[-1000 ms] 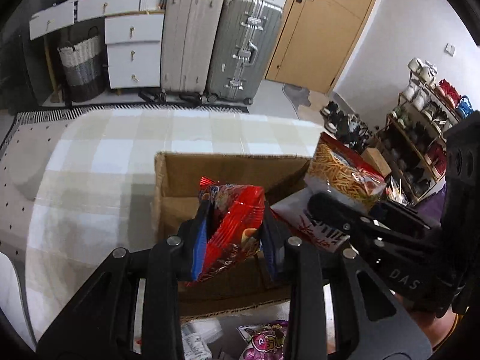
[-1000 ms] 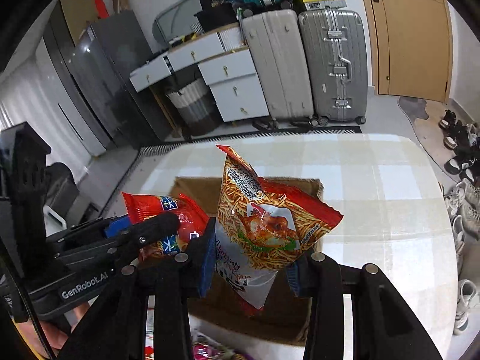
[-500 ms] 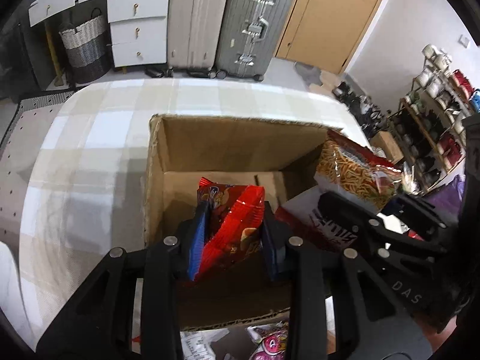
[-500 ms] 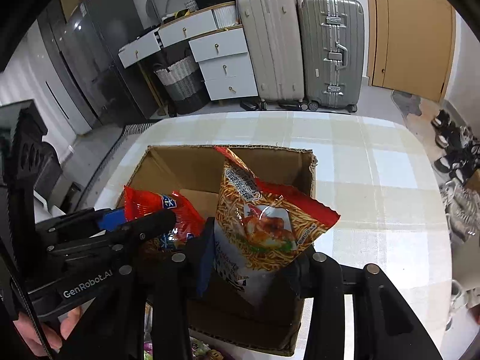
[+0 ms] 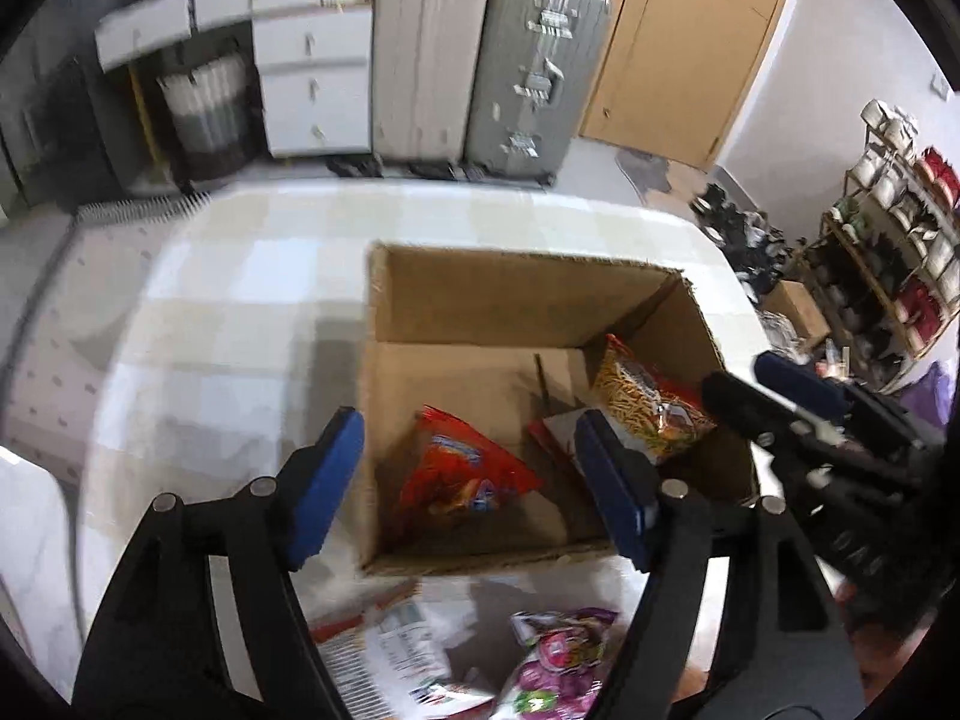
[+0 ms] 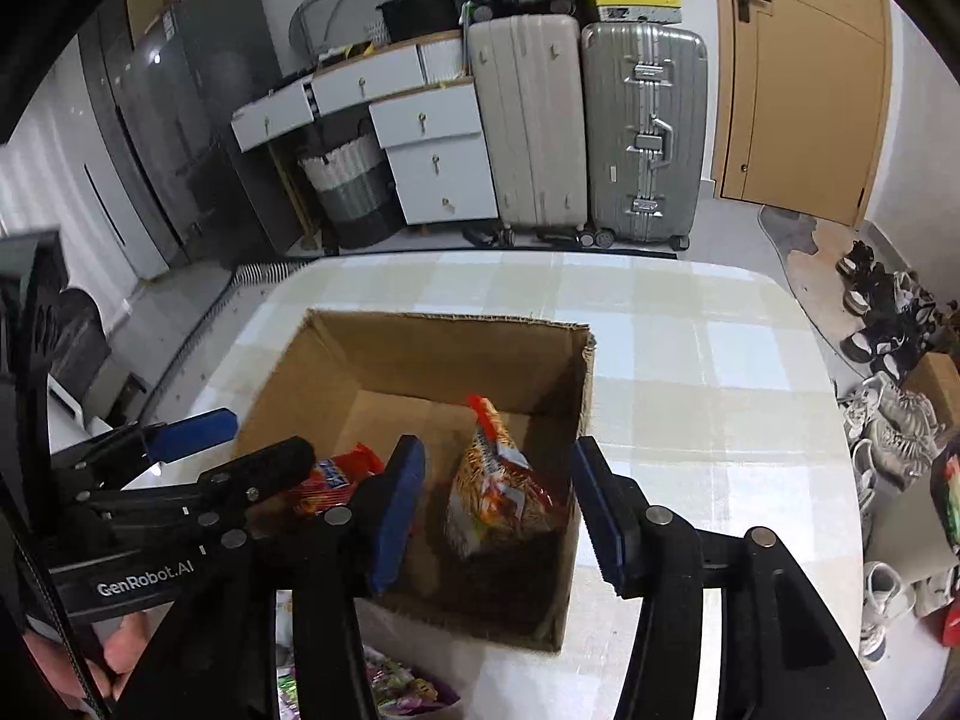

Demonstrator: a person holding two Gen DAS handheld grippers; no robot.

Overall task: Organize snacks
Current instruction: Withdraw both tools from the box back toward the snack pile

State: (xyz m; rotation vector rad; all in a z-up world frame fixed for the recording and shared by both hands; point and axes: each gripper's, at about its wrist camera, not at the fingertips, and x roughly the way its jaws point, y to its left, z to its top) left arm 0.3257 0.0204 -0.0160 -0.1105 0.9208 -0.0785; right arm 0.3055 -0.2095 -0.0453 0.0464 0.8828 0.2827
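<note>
An open cardboard box (image 5: 516, 294) (image 6: 444, 330) stands on the checked table. A red snack bag (image 5: 462, 474) (image 6: 336, 477) lies inside it on the left. An orange noodle-snack bag (image 5: 648, 402) (image 6: 498, 486) lies inside on the right. My left gripper (image 5: 471, 480) is open and empty above the box's near edge. My right gripper (image 6: 498, 507) is open and empty above the box's right part; it also shows in the left wrist view (image 5: 774, 396).
More snack packs lie on the table in front of the box: a purple bag (image 5: 558, 660) (image 6: 402, 687) and a white pack (image 5: 390, 648). Suitcases (image 6: 642, 132) and drawers (image 6: 432, 162) stand beyond the table. A shoe rack (image 5: 888, 252) is at the right.
Both grippers have opened and let go of their bags. The red bag and the orange noodle bag now lie in the box.
</note>
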